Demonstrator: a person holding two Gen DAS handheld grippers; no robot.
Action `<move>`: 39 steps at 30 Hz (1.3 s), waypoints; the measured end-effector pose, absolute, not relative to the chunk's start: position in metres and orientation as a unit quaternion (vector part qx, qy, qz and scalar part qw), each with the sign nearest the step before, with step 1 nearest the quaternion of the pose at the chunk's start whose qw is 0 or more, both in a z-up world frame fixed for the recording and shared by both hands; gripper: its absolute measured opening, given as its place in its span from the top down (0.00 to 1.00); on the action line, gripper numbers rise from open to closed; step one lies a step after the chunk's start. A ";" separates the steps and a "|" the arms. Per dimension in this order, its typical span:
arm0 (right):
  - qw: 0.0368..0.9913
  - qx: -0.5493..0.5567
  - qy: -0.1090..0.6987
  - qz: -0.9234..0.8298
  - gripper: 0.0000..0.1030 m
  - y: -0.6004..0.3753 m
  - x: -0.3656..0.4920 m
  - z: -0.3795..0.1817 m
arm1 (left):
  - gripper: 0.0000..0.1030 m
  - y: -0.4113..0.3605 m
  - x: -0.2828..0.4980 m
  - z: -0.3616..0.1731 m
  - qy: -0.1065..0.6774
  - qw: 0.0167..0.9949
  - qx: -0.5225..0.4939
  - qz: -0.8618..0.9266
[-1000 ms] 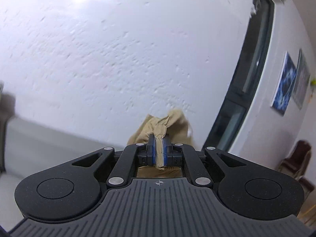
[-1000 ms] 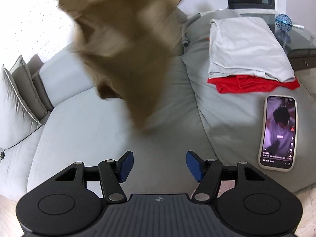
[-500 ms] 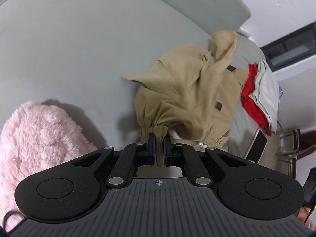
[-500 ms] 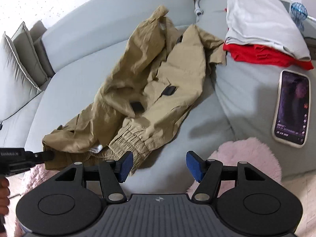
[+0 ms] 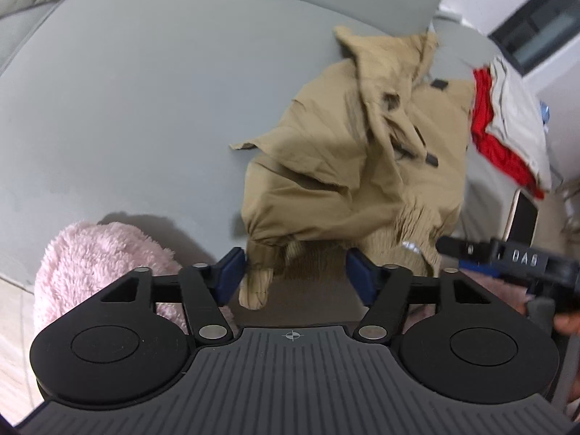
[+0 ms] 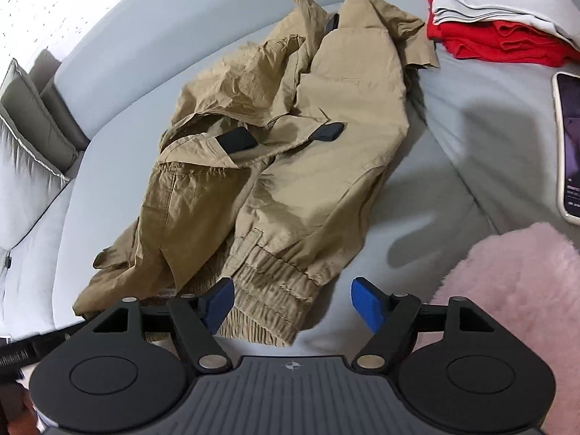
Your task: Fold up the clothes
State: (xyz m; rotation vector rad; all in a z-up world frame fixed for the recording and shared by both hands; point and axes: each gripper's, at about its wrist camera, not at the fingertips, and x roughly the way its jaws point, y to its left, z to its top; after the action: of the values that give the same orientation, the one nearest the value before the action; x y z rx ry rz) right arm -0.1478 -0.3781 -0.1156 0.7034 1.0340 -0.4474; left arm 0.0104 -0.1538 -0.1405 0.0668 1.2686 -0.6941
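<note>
Opening wide, both grippers' fingers hold nothing; only right view shows khaki trousers' (image 6: 290, 137) elastic cuff (image 6: 275, 290).

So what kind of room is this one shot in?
Most likely a home living room. The khaki jacket lies on a grey sofa with cushions, next to folded clothes and a phone with its screen on.

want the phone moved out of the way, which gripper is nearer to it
Right. The right gripper hangs over the khaki garment's cuff, with the phone just beyond; the left gripper is on that garment's far side.
</note>
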 end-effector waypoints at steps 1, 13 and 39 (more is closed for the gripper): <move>0.788 0.322 0.482 -0.208 0.27 -0.377 -0.146 -0.116 | 0.32 -0.155 0.011 -0.144 0.583 0.749 0.033 -0.314; 0.798 0.299 0.473 -0.222 0.27 -0.380 -0.160 -0.110 | 0.38 -0.150 0.051 -0.176 0.596 0.774 -0.005 -0.213; 0.759 0.262 0.544 -0.244 0.59 -0.386 -0.165 -0.156 | 0.33 -0.174 0.028 -0.193 0.601 0.754 0.073 -0.257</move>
State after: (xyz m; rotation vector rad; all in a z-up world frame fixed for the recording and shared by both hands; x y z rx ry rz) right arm -0.1647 -0.3862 -0.1560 0.5700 1.1855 -0.5317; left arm 0.0279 -0.1742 -0.1929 0.1586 1.3111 -0.5600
